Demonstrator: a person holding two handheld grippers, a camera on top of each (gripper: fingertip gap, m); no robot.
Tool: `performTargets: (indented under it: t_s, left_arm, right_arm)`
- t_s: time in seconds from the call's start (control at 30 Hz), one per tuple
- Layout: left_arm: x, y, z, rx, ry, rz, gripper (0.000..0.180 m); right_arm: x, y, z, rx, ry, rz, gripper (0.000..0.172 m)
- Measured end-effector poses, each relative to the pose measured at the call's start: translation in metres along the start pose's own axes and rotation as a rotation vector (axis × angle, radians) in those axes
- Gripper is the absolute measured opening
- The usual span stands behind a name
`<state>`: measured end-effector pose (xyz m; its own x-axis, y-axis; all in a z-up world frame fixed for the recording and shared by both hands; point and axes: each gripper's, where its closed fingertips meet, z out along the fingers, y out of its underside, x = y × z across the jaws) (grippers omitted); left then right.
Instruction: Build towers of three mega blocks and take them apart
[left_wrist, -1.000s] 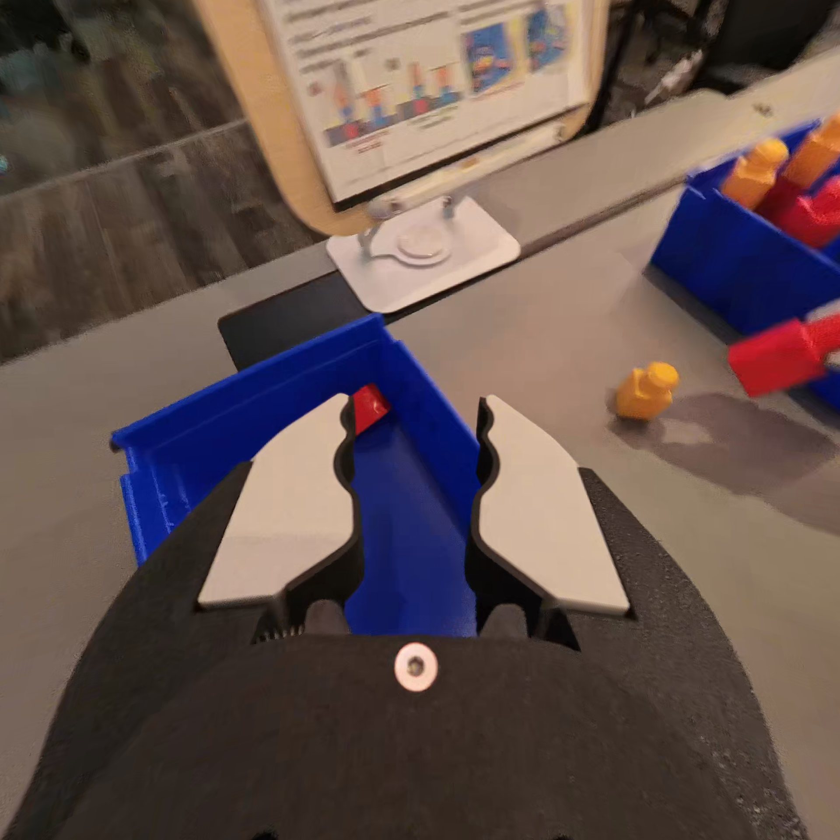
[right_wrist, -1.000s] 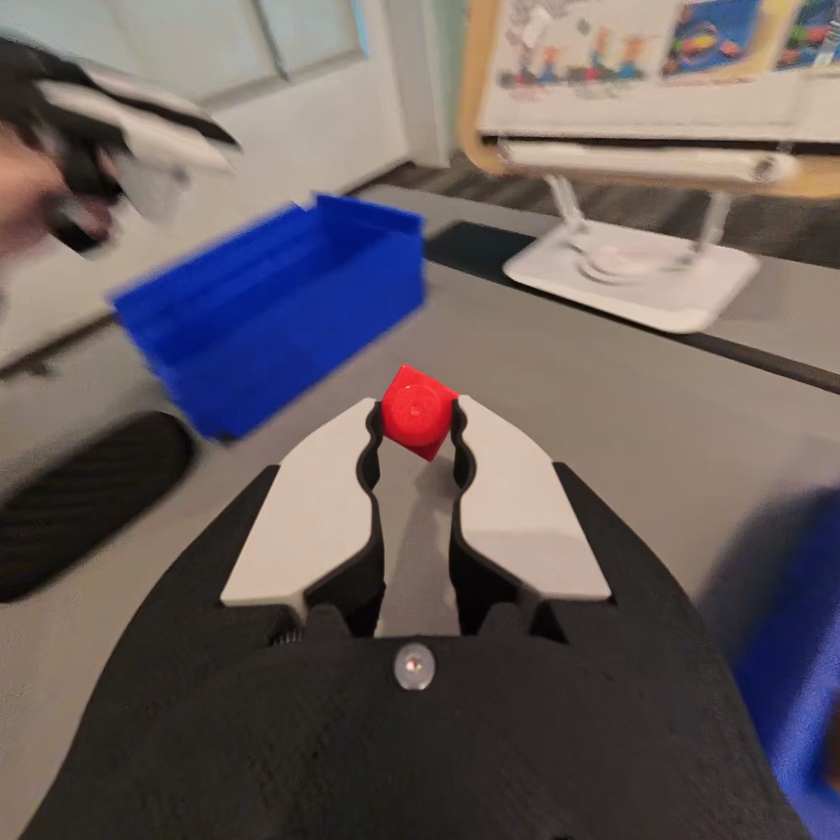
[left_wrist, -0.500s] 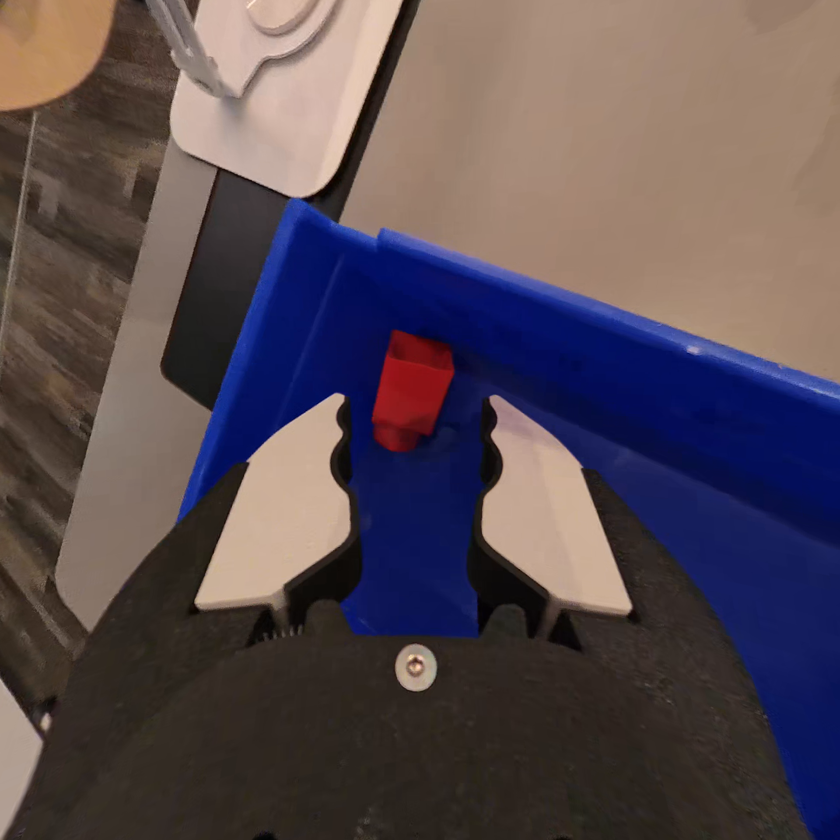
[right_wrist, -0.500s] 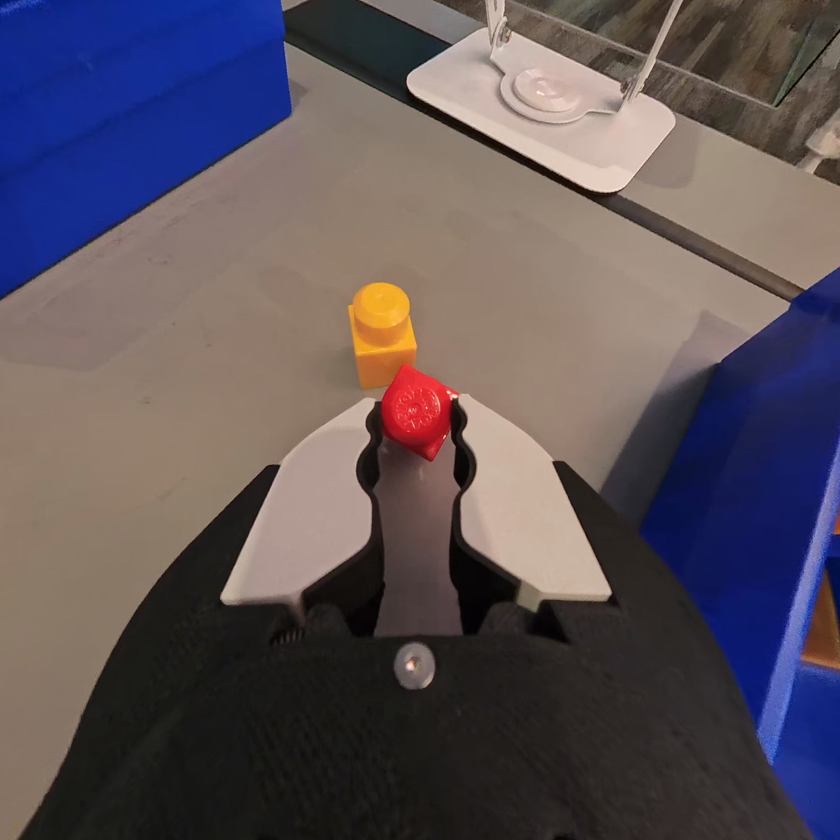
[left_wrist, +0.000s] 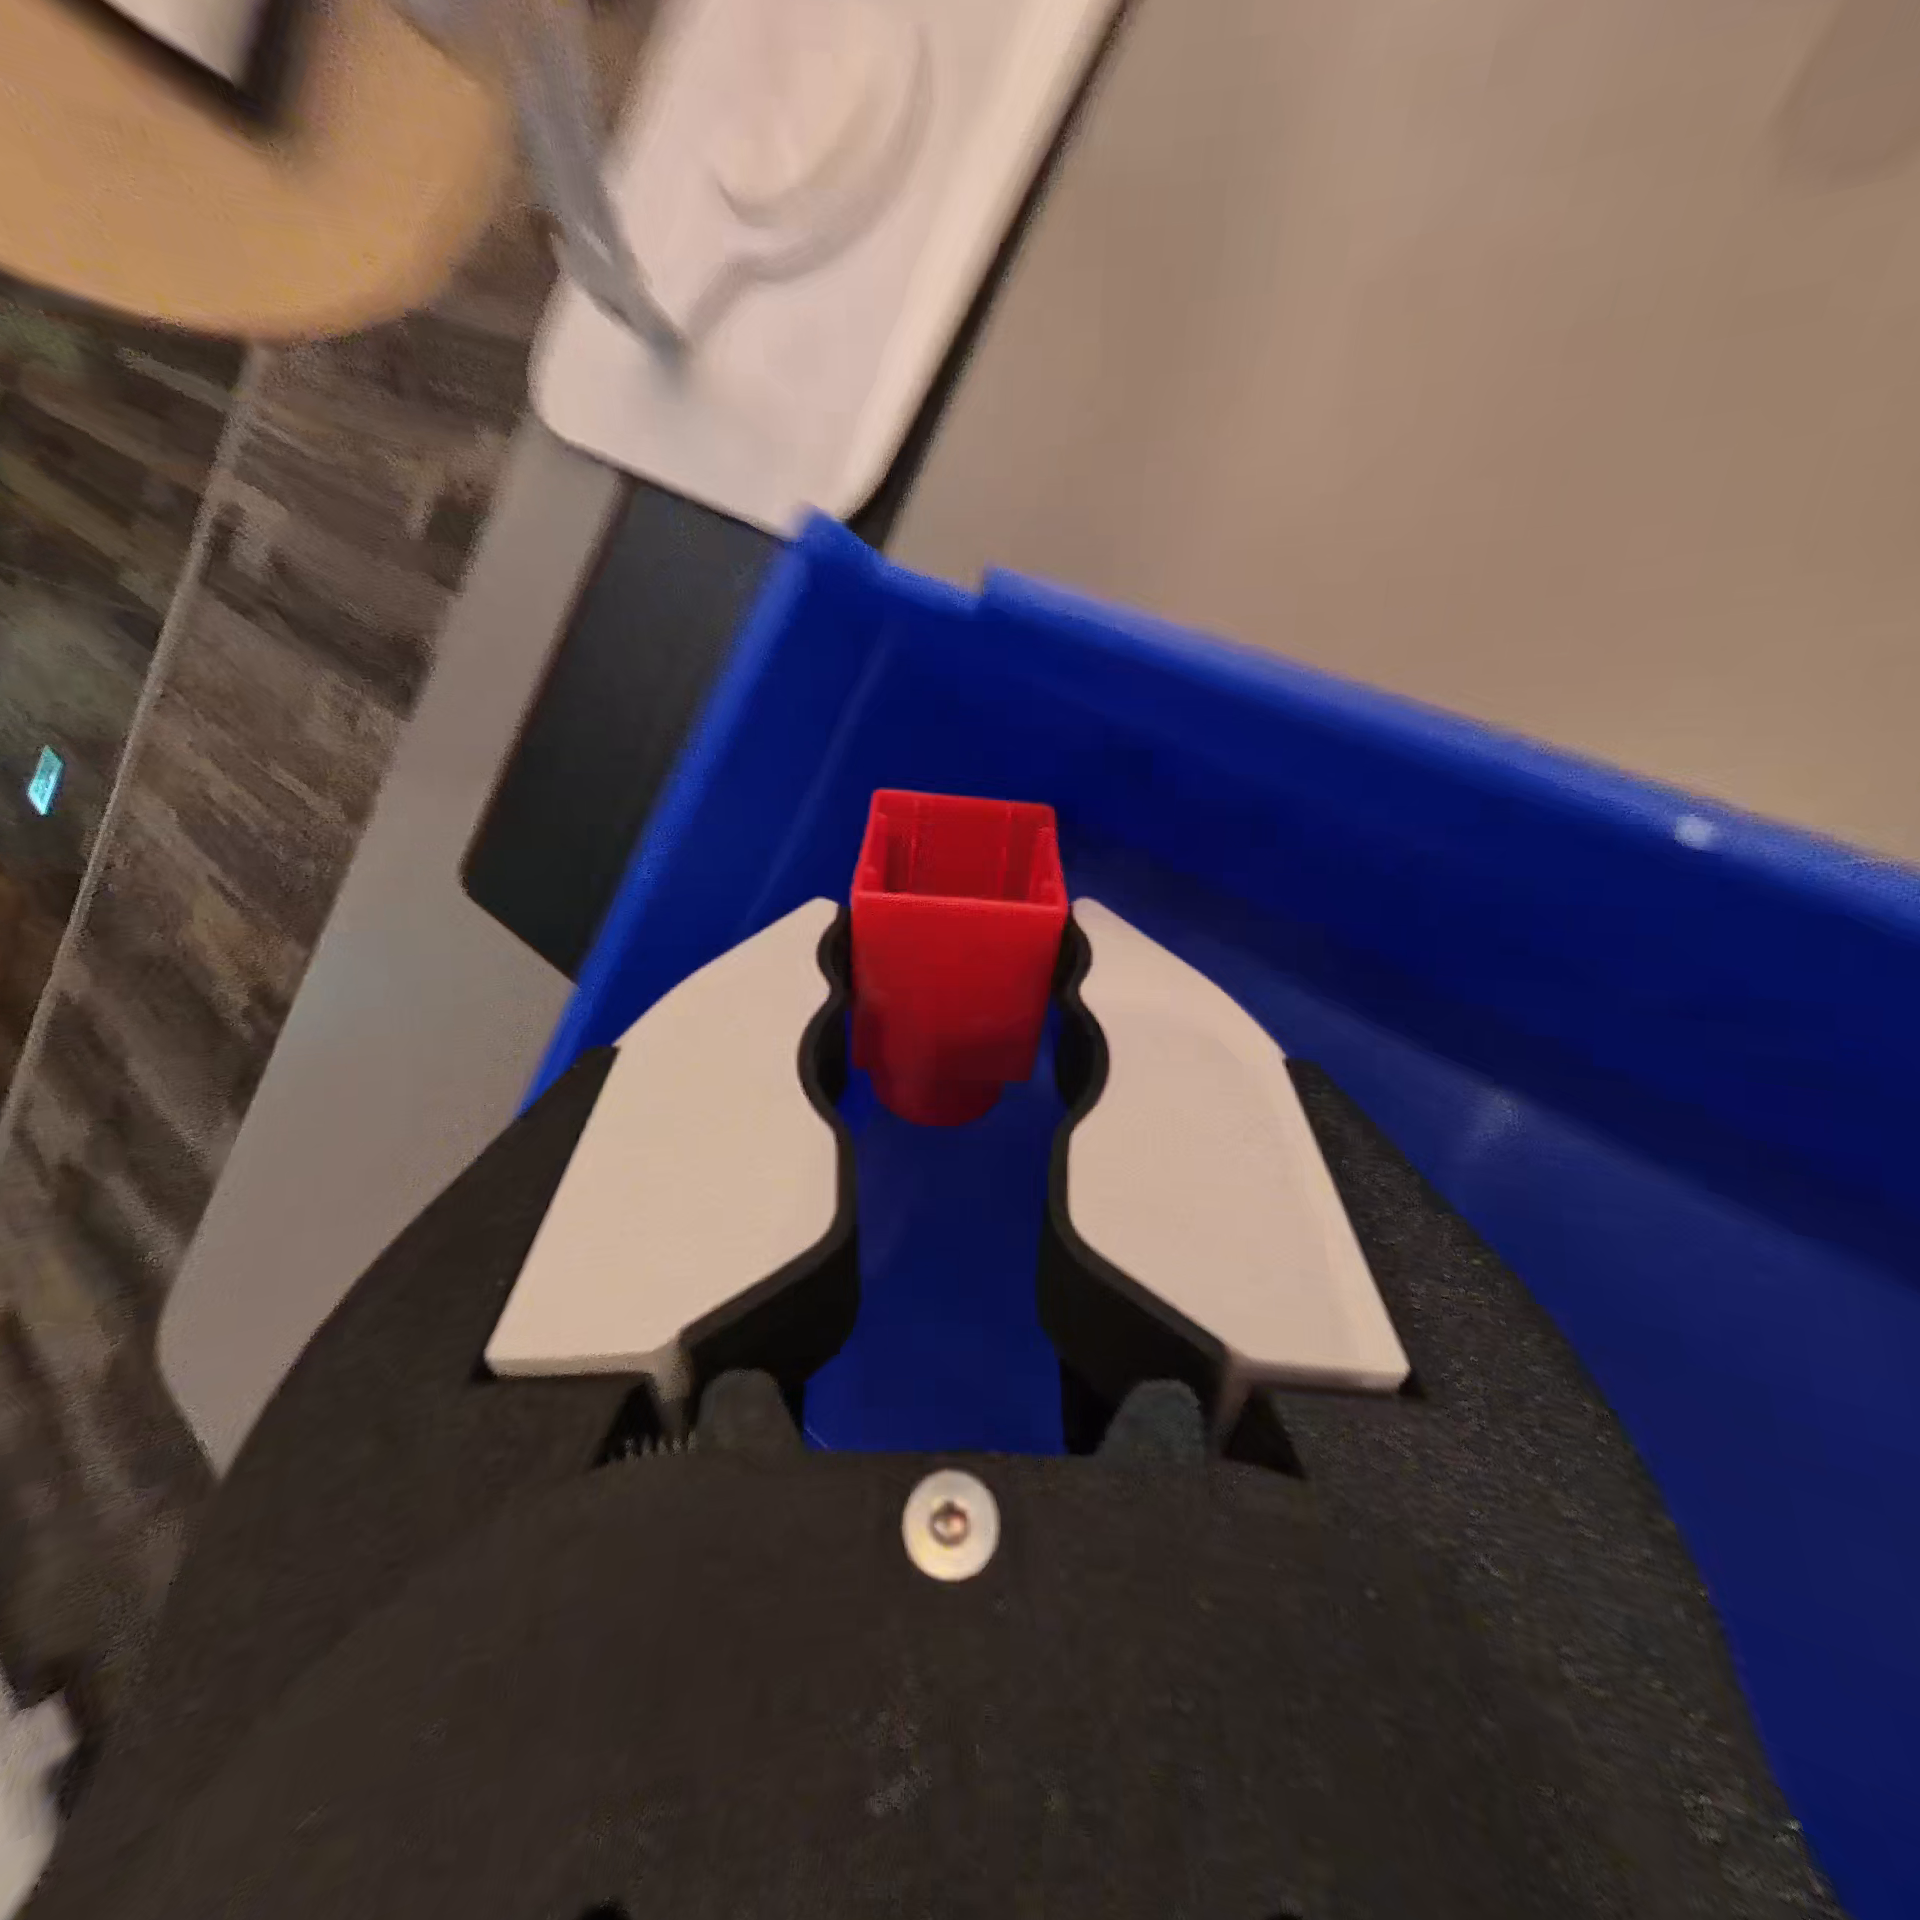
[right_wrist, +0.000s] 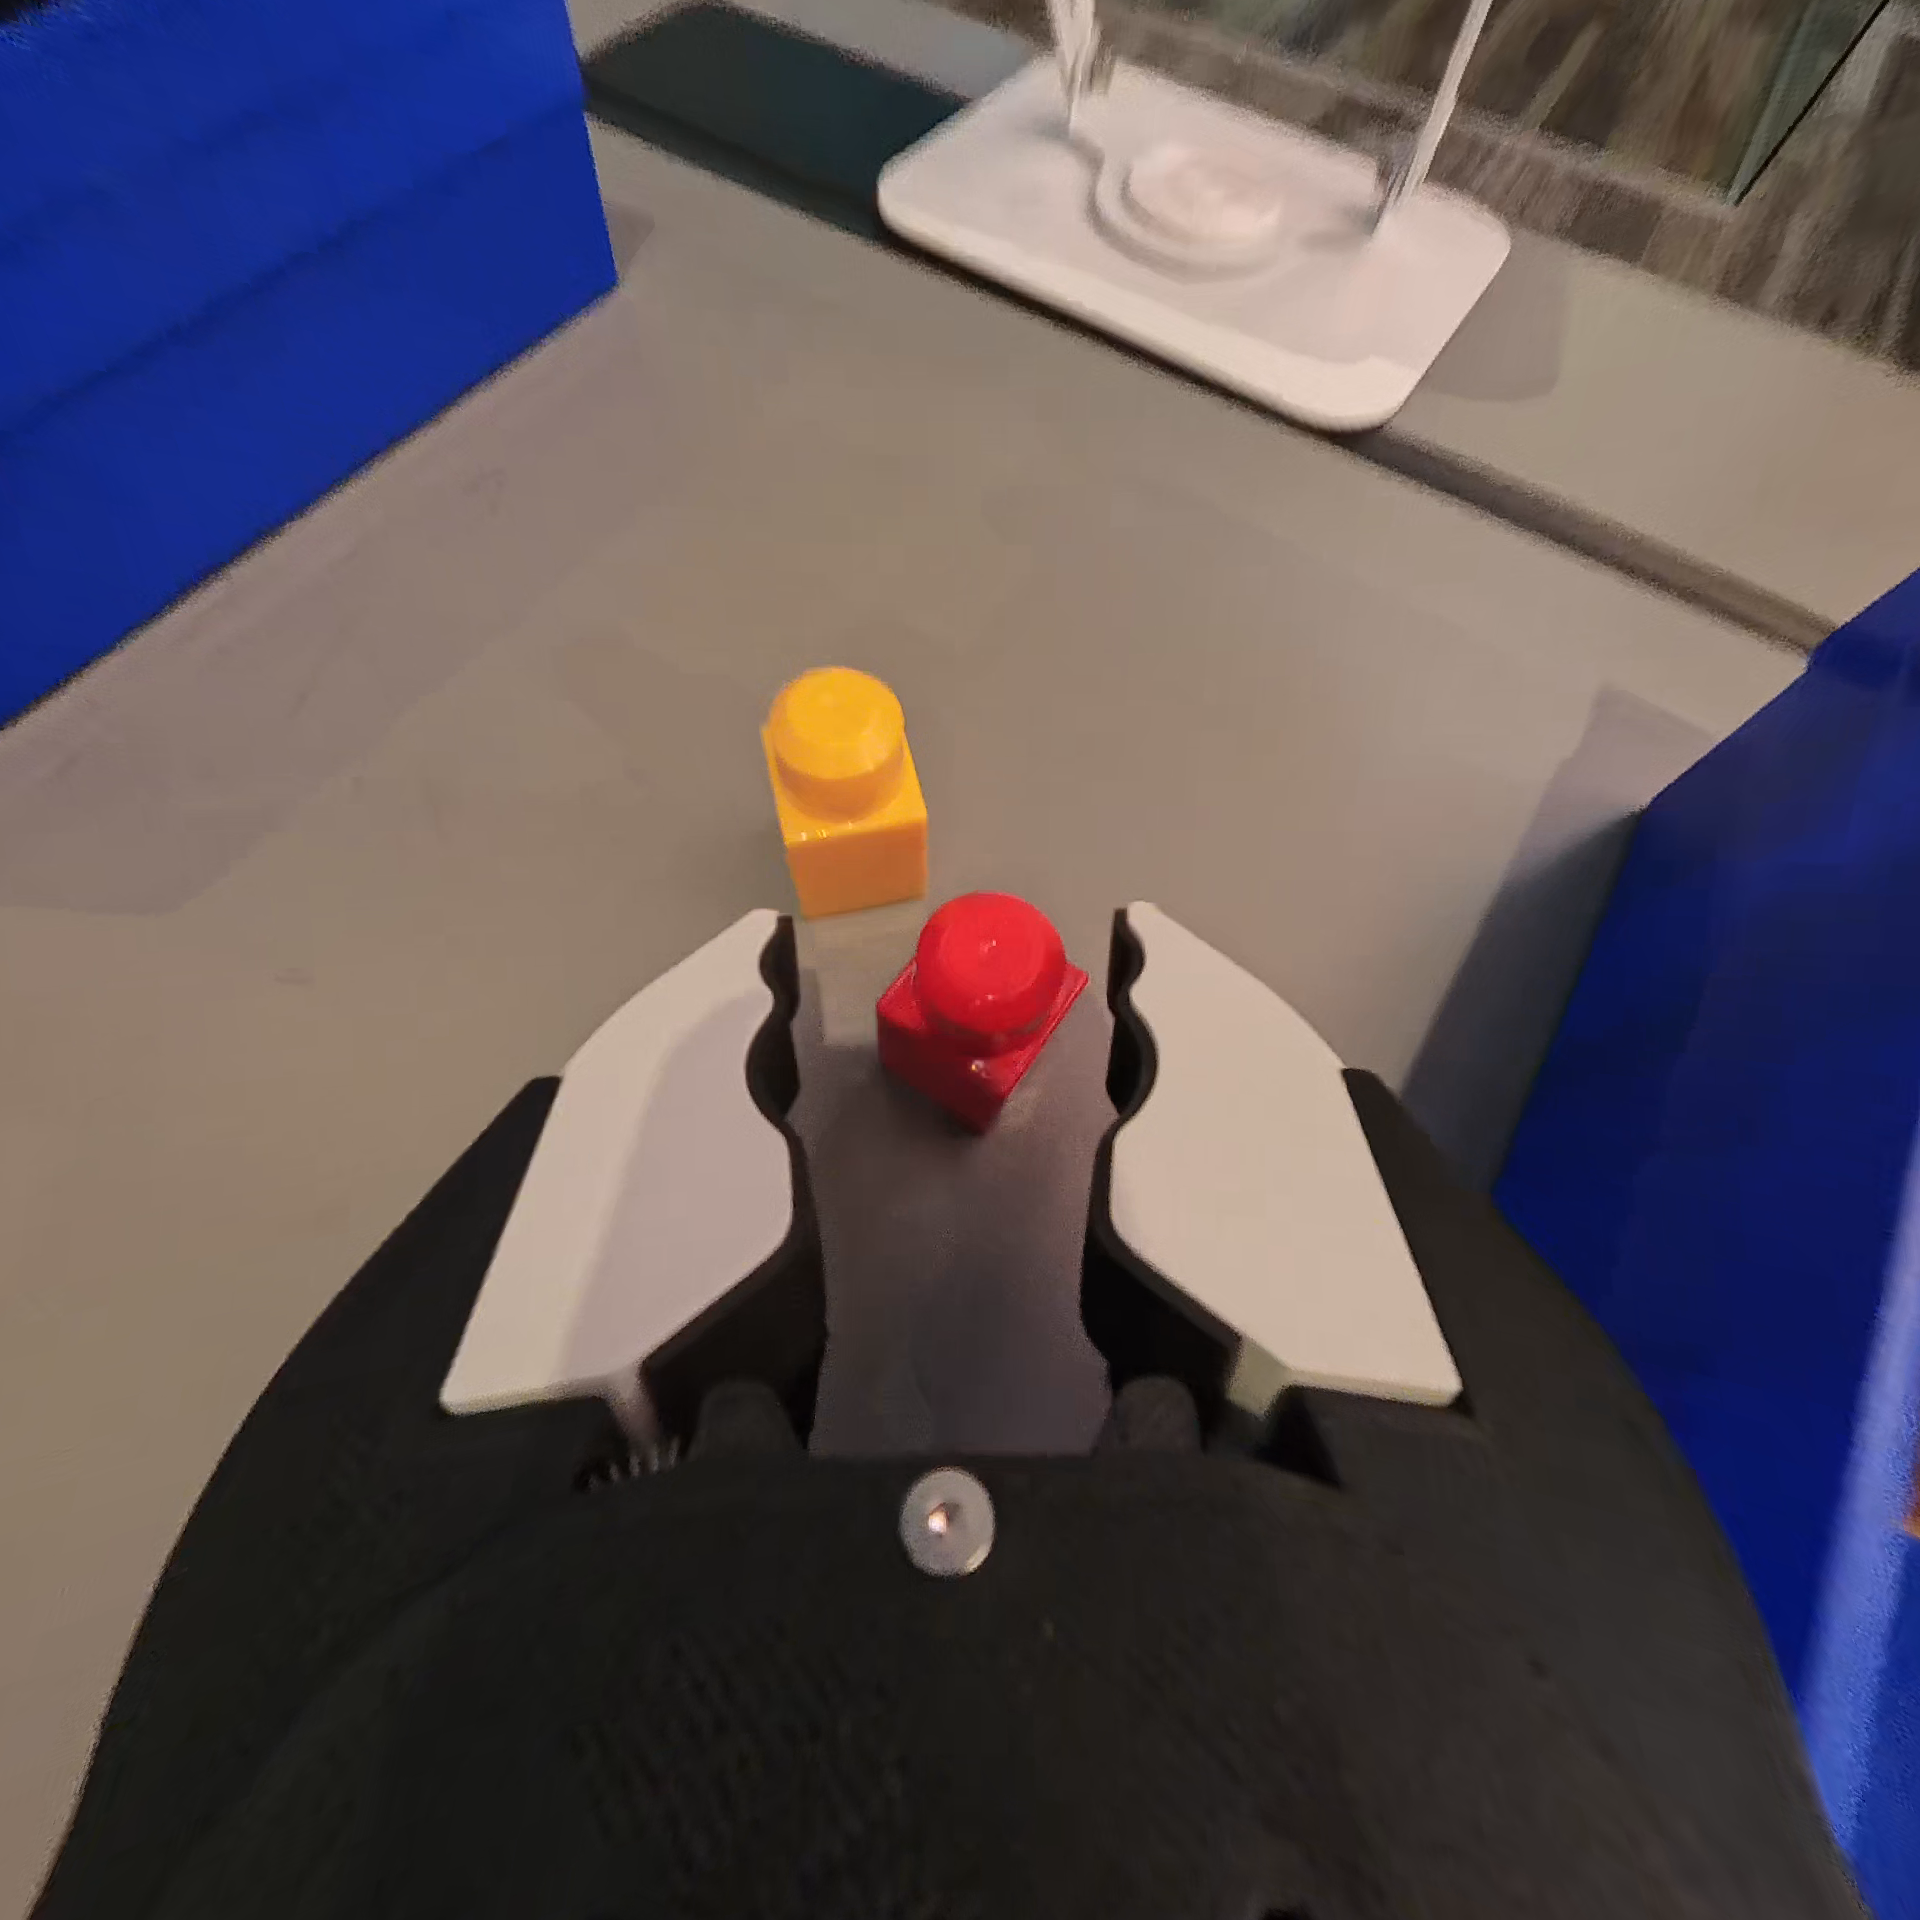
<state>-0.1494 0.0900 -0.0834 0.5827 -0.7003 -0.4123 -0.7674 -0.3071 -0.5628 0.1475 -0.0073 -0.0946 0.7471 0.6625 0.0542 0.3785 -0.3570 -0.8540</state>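
In the left wrist view my left gripper (left_wrist: 956, 935) is inside a blue bin (left_wrist: 1351, 790), shut on a red mega block (left_wrist: 951, 966). Both pads press its sides, and its hollow underside faces away from me. In the right wrist view my right gripper (right_wrist: 951, 935) is open over the grey table (right_wrist: 416, 727). A second red block (right_wrist: 977, 1029) stands upright on the table between the fingers, with a gap on each side. An orange block (right_wrist: 847, 800) stands upright just beyond it, slightly to the left.
A blue bin (right_wrist: 260, 260) stands at the far left of the right wrist view and another blue bin (right_wrist: 1714, 1039) is close on the right. A white stand base (right_wrist: 1195, 239) sits at the back of the table; it also shows in the left wrist view (left_wrist: 810, 260). Across from one pair of fingers to the other is roughly 30 cm.
My left gripper dipped into the bin and closed on the red block there. My right gripper carried its red block down beside the orange one, opened and let it go on the table.
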Motion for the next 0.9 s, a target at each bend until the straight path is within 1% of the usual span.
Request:
performTargets:
  t_s: [0.03, 0.07, 0.1, 0.13, 0.2, 0.27, 0.33, 0.37, 0.43, 0.47, 0.5, 0.53, 0.6, 0.67, 0.73, 0.8, 0.83, 0.9]
  left_arm:
    - [-0.003, -0.016, -0.022, 0.105, -0.008, -0.072, 0.037]
    - [-0.002, -0.035, -0.049, 0.222, 0.009, -0.151, 0.037]
    - [0.005, -0.058, -0.077, 0.342, 0.059, -0.221, 0.037]
    - [0.016, -0.082, -0.107, 0.458, 0.119, -0.273, 0.036]
    - [0.053, -0.13, -0.162, 0.672, 0.293, -0.319, 0.036]
    - [0.096, -0.17, -0.203, 0.808, 0.437, -0.3, 0.036]
    - [0.133, -0.199, -0.23, 0.911, 0.551, -0.269, 0.036]
    - [0.149, -0.211, -0.24, 0.953, 0.606, -0.263, 0.036]
    - [0.173, -0.226, -0.253, 1.006, 0.698, -0.257, 0.036]
    - [0.179, -0.23, -0.252, 1.006, 0.699, -0.255, 0.036]
    - [0.186, -0.233, -0.252, 1.014, 0.71, -0.245, 0.036]
    - [0.193, -0.235, -0.256, 1.03, 0.758, -0.246, 0.036]
    - [0.198, -0.236, -0.253, 1.03, 0.771, -0.263, 0.036]
    - [0.199, -0.231, -0.245, 0.98, 0.726, -0.214, 0.037]
    - [0.194, -0.219, -0.236, 0.868, 0.606, -0.099, 0.044]
    - [0.191, -0.209, -0.233, 0.735, 0.504, 0.008, 0.058]
    - [0.191, -0.207, -0.231, 0.668, 0.474, 0.056, 0.061]
    - [0.198, -0.203, -0.225, 0.533, 0.458, 0.151, 0.069]
  right_arm:
    - [-0.002, -0.013, -0.01, 0.067, 0.012, -0.023, 0.06]
    - [-0.007, -0.029, -0.023, 0.147, 0.01, -0.05, 0.061]
    - [-0.017, -0.048, -0.037, 0.236, -0.016, -0.075, 0.061]
    - [-0.031, -0.068, -0.051, 0.327, -0.076, -0.097, 0.06]
    - [-0.072, -0.106, -0.073, 0.475, -0.3, -0.104, 0.055]
    - [-0.111, -0.139, -0.093, 0.589, -0.579, -0.061, 0.053]
    - [-0.136, -0.163, -0.111, 0.665, -0.812, 0.001, 0.053]
    - [-0.142, -0.171, -0.116, 0.685, -0.873, 0.031, 0.053]
    - [-0.145, -0.18, -0.126, 0.746, -0.932, 0.076, 0.053]
    - [-0.147, -0.182, -0.137, 0.792, -0.983, 0.086, 0.05]
    - [-0.148, -0.182, -0.148, 0.834, -1.028, 0.093, 0.037]
    - [-0.148, -0.181, -0.154, 0.856, -1.045, 0.096, 0.03]
    - [-0.147, -0.174, -0.153, 0.828, -1.018, 0.061, 0.029]
    - [-0.145, -0.164, -0.147, 0.723, -0.973, -0.011, 0.029]
    - [-0.137, -0.149, -0.141, 0.548, -0.948, -0.103, 0.029]
    - [-0.123, -0.132, -0.132, 0.331, -0.88, -0.217, 0.029]
    - [-0.115, -0.124, -0.128, 0.226, -0.831, -0.286, 0.029]
    - [-0.107, -0.109, -0.126, 0.044, -0.777, -0.426, 0.029]
